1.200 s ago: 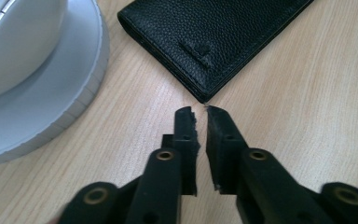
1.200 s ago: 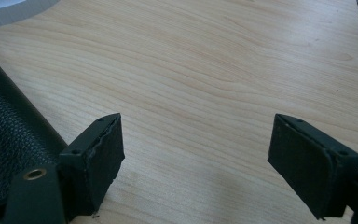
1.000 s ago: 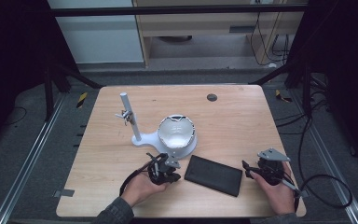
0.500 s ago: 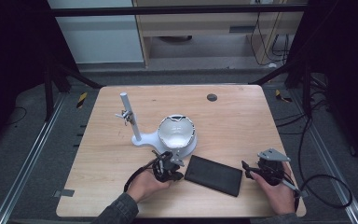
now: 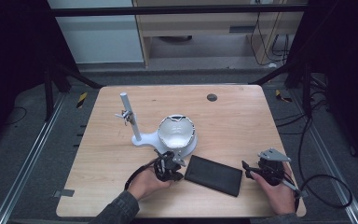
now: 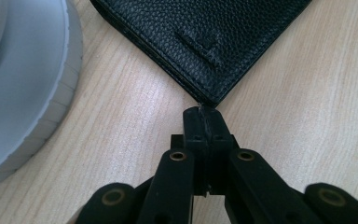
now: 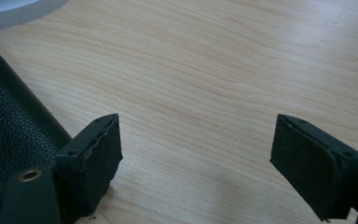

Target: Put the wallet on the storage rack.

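A black wallet [image 5: 213, 175] lies between both grippers, seemingly touching the left gripper [image 5: 173, 171].

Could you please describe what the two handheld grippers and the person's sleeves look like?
Both grippers are black. The left gripper has linkage arms with brass-coloured rivets; the right gripper has flat, rough-edged pads. A grey triangular plate tops the right one, which trails a black cable. The sleeves are dark grey.

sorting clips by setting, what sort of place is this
Probably a lab or recording workspace, not a home: a light wooden table set inside a dark metal frame, loose cables on the grey floor, and a white stand with an upright post on the table.
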`<state>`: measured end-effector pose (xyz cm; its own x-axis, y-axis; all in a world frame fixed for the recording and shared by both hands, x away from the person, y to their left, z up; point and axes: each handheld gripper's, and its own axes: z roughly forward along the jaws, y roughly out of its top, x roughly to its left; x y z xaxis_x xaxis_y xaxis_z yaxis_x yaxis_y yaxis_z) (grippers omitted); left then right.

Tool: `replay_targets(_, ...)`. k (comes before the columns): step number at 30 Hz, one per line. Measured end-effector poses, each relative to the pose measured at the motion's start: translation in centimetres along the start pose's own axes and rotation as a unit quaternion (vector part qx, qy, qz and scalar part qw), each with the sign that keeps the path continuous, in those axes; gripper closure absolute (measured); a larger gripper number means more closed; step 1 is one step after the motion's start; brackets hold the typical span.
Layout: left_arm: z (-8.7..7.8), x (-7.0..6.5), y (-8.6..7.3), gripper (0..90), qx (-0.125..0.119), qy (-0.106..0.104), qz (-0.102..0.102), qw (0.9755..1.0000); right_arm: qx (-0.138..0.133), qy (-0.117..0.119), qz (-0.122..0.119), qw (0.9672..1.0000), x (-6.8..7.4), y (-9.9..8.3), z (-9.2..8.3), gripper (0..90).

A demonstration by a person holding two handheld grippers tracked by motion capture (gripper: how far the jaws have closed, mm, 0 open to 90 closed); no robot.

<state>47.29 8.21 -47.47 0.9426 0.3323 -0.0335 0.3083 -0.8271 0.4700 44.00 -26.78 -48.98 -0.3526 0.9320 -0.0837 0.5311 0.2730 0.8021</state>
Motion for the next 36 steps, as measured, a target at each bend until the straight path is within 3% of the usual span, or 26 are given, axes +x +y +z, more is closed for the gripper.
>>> replay_targets(12, 0.1, 0.0, 0.6, 89.5, 0.019, 0.0, 0.014, 0.9997, -0.004, 0.0, -0.002, 1.0, 0.0, 0.0, -0.1, 16.3)
replay_targets(17, 0.2, 0.1, 0.6, 89.5, 0.014, -0.008, 0.01, 0.9998, -0.005, 0.002, 0.003, 1.0, 0.0, 0.1, -0.2, 16.3)
replay_targets(21, 0.1, 0.1, 0.6, 89.5, 0.012, -0.009, 0.009, 0.9999, -0.008, 0.008, -0.002, 0.9999, 0.3, 0.2, -0.3, 16.2)
replay_targets(25, 0.0, 0.3, 0.3, 89.5, -0.005, -0.018, -0.001, 0.9998, -0.014, 0.037, -0.027, 0.9988, 1.8, 0.7, -0.8, 14.9)
replay_targets(26, 0.0, 0.4, 0.0, 89.4, -0.015, -0.021, -0.007, 0.9996, -0.014, 0.072, -0.053, 0.9959, 3.2, 1.0, -1.2, 14.3)
replay_targets(27, 0.0, 0.4, 0.0, 89.4, -0.015, -0.021, -0.007, 0.9996, -0.014, 0.072, -0.053, 0.9959, 3.2, 1.0, -1.2, 14.3)
replay_targets(28, 0.0, 0.5, -0.2, 89.4, -0.031, -0.028, -0.018, 0.999, -0.008, 0.093, -0.087, 0.9918, 4.9, 1.4, -1.7, 14.0)
replay_targets(29, 0.0, 0.5, -0.2, 89.4, -0.031, -0.028, -0.018, 0.999, -0.008, 0.093, -0.087, 0.9918, 4.9, 1.4, -1.7, 14.0)
replay_targets(30, 0.1, 0.6, -0.3, 89.3, -0.036, -0.029, -0.021, 0.9987, 0.002, 0.112, -0.121, 0.9863, 6.7, 1.6, -2.0, 13.8)
replay_targets(31, 0.1, 0.6, -0.3, 89.2, -0.036, -0.029, -0.021, 0.9987, 0.002, 0.112, -0.121, 0.9863, 6.7, 1.6, -2.0, 13.8)
replay_targets(32, 0.1, 0.6, -0.3, 89.3, -0.038, -0.029, -0.022, 0.9986, 0.016, 0.125, -0.152, 0.9803, 8.2, 1.6, -2.1, 13.8)
replay_targets(33, 0.1, 0.6, -0.3, 89.2, -0.038, -0.029, -0.022, 0.9986, 0.016, 0.125, -0.152, 0.9803, 8.2, 1.6, -2.1, 13.8)
replay_targets(34, 0.1, 0.6, -0.2, 89.3, -0.044, -0.032, -0.024, 0.9982, 0.027, 0.128, -0.177, 0.9755, 9.4, 1.6, -2.0, 13.8)
replay_targets(36, -0.1, 0.6, -0.1, 89.2, -0.046, -0.031, -0.024, 0.9982, 0.035, 0.131, -0.195, 0.9715, 10.2, 1.5, -1.9, 13.9)
